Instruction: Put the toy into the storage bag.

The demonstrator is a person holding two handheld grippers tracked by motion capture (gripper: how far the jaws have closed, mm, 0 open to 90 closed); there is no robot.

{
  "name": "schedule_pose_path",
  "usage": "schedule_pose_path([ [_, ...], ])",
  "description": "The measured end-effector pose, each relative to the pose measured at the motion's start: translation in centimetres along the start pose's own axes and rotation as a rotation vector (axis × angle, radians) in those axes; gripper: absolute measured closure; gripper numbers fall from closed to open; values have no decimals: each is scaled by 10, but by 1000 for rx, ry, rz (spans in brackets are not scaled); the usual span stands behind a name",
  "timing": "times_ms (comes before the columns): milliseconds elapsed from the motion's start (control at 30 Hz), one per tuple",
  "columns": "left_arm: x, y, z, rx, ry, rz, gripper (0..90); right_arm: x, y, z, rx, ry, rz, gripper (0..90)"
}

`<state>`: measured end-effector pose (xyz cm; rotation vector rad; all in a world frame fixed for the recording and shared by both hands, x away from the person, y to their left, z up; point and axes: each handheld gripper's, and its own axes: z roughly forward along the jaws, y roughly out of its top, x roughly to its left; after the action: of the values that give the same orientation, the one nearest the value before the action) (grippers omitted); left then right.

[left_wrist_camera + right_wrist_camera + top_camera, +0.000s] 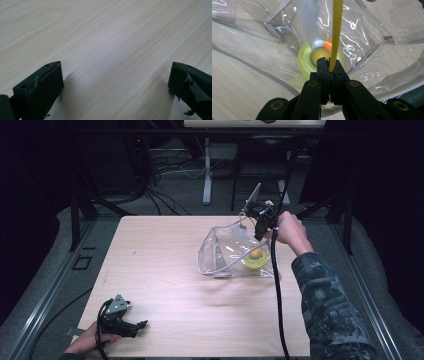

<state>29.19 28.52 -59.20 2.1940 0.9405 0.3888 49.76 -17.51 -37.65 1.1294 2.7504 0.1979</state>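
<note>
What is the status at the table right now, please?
Right hand-held gripper shut on yellow strip, over clear bag. Left hand-held gripper open, resting on table. Nothing in the way.

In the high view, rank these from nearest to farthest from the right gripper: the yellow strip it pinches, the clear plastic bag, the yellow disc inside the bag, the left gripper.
1. Yellow strip: clamped in the right gripper, at the bag's top edge.
2. Clear plastic bag: directly below the jaws.
3. Yellow disc: inside the bag, lower right part.
4. Left gripper: far off at the table's near left corner, jaws open.
</note>
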Motion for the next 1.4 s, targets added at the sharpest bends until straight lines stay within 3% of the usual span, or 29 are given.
schedule_pose_path([
  [267, 0, 0, 0, -1, 0, -1, 0, 2, 3, 9, 60, -1, 9, 877],
  [767, 0, 0, 0, 0, 0, -1, 0, 2, 4, 14, 108, -10, 22, 875],
  [1000, 0, 0, 0, -1, 0, -1, 0, 3, 3, 12, 93, -11, 20, 857],
  [1300, 0, 0, 0, 0, 0, 0, 0, 9, 4, -22, 13, -43, 2, 761],
  [1400, 0, 0, 0, 0, 0, -1, 0, 9, 3, -32, -17, -47, 6, 668],
])
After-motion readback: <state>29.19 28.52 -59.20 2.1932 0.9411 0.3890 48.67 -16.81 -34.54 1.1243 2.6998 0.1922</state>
